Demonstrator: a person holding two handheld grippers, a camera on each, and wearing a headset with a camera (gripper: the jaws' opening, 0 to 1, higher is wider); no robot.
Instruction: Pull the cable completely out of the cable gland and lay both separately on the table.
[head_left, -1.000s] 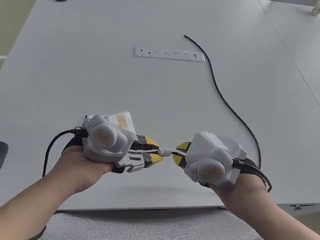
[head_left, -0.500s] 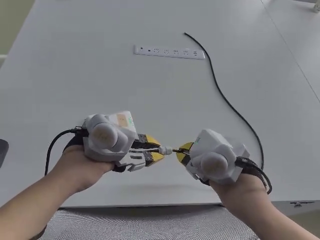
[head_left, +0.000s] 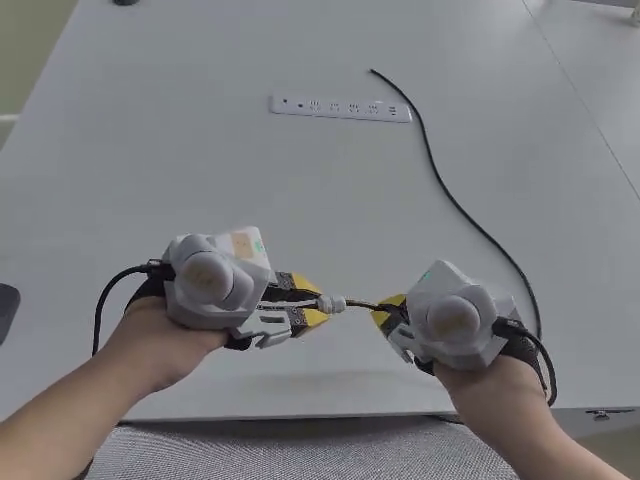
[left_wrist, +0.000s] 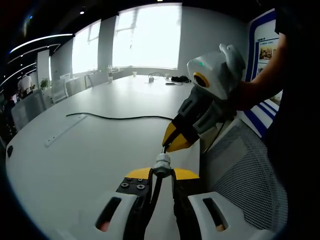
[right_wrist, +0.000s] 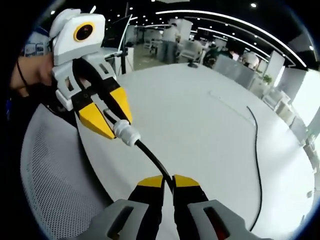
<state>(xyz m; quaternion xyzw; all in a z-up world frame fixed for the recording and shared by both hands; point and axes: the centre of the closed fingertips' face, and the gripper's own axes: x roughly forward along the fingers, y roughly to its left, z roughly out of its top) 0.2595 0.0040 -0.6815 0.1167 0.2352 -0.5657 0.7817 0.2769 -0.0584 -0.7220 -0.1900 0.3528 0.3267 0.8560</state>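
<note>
A small white cable gland (head_left: 331, 303) sits at the yellow tips of my left gripper (head_left: 318, 305), which is shut on it; the gland (left_wrist: 161, 164) pokes out between the jaws. A short black cable (head_left: 365, 305) runs from the gland to my right gripper (head_left: 385, 315), which is shut on the cable's end (right_wrist: 167, 178). In the right gripper view the cable (right_wrist: 150, 154) stretches from the gland (right_wrist: 125, 133) down to my jaws. Both grippers hover above the near edge of the white table (head_left: 200, 170), facing each other.
A white power strip (head_left: 340, 107) lies far across the table. Its long black cord (head_left: 450, 200) curves down the right side toward the near edge. A grey mesh chair seat (head_left: 300, 450) is below the table edge.
My right gripper has pulled away to the right and slightly down, and more black cable now shows between it and the gland. The left gripper has stayed put.
</note>
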